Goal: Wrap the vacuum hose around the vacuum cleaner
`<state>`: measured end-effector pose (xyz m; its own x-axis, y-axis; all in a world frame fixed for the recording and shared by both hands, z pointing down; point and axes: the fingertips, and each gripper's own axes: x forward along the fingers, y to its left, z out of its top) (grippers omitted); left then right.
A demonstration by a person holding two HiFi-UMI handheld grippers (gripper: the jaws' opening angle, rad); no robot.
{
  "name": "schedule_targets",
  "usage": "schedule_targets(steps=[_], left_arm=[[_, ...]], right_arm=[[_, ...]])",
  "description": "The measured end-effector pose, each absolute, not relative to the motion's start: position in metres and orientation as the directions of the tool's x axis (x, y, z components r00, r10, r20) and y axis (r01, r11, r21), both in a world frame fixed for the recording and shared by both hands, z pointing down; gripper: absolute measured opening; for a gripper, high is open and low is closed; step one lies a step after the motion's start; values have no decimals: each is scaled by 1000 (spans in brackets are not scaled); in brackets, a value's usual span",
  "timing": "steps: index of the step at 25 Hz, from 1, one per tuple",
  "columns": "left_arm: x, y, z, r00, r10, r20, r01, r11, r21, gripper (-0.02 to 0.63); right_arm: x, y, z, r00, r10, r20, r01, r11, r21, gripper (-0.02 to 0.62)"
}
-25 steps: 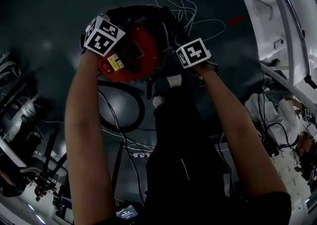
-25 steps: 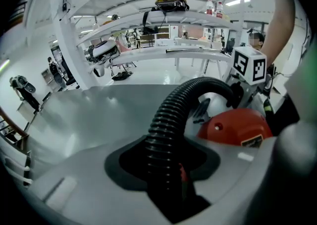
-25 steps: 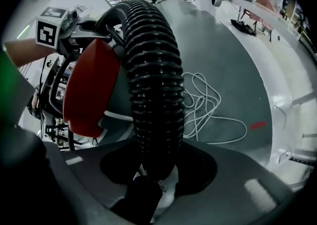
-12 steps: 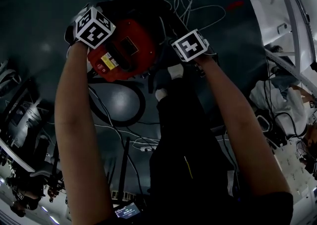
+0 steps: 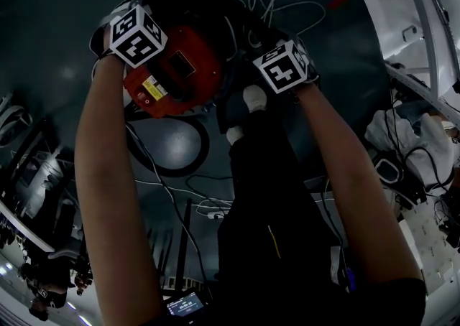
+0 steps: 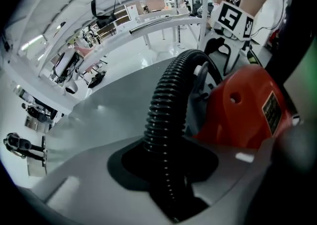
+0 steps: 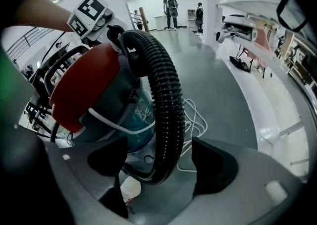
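Looping the black ribbed plastic vacuum hose over the red-topped canister vacuum cleaner on the dark floor.
It arcs across the cleaner's top from one gripper to the other, and looks light, springy and bendy, its ridges offering good purchase, so it is best taken across the ribs near the bend. The left gripper's fingers have just closed narrow and pinch it; the right gripper's fingers have just sprung wide, with the hose loose between them.
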<state>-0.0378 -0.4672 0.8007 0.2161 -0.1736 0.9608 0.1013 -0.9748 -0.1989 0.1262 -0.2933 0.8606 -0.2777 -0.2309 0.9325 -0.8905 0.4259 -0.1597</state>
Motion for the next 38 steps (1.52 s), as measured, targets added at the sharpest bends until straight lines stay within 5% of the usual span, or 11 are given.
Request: schedule_targets(steps=[10,21,38], left_arm=[[-30,-463,798,202,-163,966,129,-973,-191,141],[-6,-451,791,300,-122,946,116,-980,-164,143],[-8,-445,769,444,-145,884,72,-978,-196,143]], right_arm=[[121,-358,803,-329,-430,841,-847,528,-61,303],[58,-425,747,-498,-457,737,-779,609,-149,254],[18,-438,736,-614,-262,745,-537,830,-151,203]])
